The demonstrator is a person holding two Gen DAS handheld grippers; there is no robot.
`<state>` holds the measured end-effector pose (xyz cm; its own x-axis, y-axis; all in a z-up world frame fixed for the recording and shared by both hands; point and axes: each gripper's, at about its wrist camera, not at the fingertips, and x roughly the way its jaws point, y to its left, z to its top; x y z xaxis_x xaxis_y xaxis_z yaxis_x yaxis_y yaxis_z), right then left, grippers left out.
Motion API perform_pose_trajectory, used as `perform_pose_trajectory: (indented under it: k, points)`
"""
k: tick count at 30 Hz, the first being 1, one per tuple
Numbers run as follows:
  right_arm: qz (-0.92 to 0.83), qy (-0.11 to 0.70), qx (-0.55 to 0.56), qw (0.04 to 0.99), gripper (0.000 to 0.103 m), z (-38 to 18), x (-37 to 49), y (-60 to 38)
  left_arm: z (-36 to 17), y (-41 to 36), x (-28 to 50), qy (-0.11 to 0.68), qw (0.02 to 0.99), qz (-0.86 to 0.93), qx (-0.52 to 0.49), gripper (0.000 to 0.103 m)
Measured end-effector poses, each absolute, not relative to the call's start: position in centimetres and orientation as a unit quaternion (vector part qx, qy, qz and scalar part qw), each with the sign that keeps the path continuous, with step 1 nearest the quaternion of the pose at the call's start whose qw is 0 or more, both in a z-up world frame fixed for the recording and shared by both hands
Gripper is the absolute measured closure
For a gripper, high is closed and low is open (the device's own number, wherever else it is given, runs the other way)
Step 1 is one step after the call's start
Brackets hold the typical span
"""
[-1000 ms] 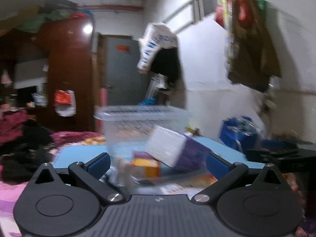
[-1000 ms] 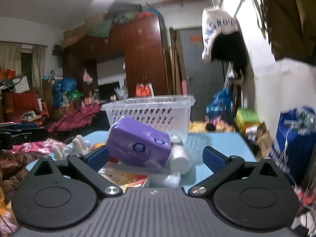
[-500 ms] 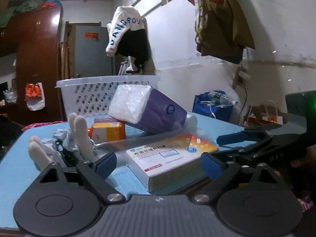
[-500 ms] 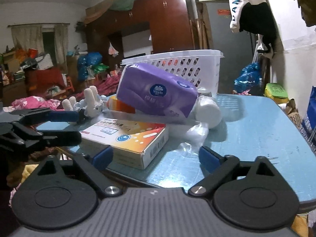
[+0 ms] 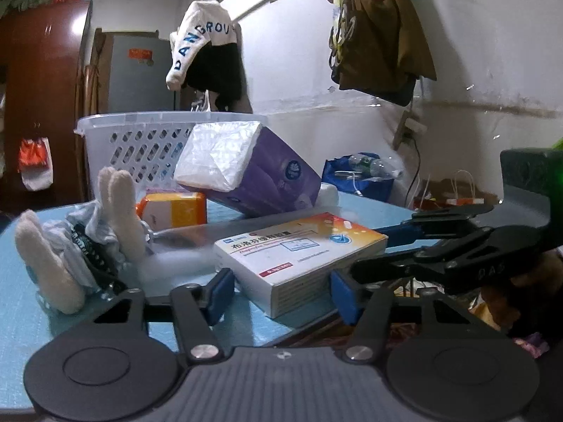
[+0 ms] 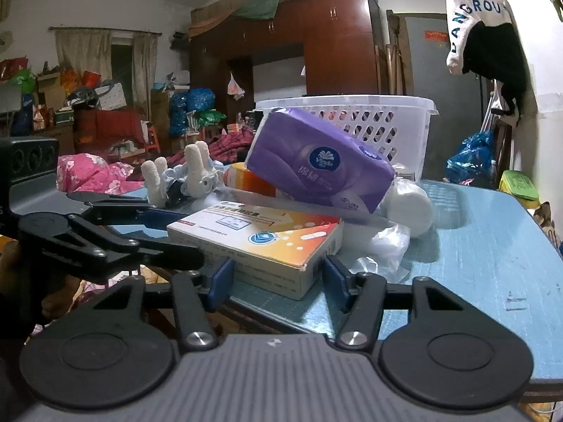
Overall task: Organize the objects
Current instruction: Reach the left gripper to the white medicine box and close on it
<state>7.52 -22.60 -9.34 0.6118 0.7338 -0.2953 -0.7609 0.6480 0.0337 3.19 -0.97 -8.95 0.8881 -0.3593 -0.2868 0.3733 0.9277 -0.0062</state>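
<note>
A white and orange medicine box (image 5: 299,249) lies at the near edge of the blue table (image 5: 21,302); it also shows in the right wrist view (image 6: 260,239). My left gripper (image 5: 281,295) and my right gripper (image 6: 274,277) each have both blue pads around a corner of this box, jaws narrowed but not clearly pressing. A purple tissue pack (image 5: 246,168) (image 6: 316,161) leans on an orange box (image 5: 176,207). A plush toy (image 5: 70,235) lies at the left. A white basket (image 5: 140,140) (image 6: 369,123) stands behind.
A white roll in clear plastic (image 6: 404,211) lies right of the tissue pack. The table's near edge is right under both grippers. Clothes hang on the wall (image 5: 380,35). The room behind is full of wardrobes, bags and bedding.
Both grippers have dropped from high above the table to its near edge and moved in on the medicine box. Their jaws have narrowed around it.
</note>
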Motion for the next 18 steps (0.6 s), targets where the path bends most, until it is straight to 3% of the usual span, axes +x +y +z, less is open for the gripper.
perform_pose_trajectory:
  k: [18]
  points:
    - [0.418,0.098,-0.065,0.901,0.052,-8.2,6.1,-22.9,-7.8,-1.1,1.2,0.088,0.978,-0.185,0.036,0.044]
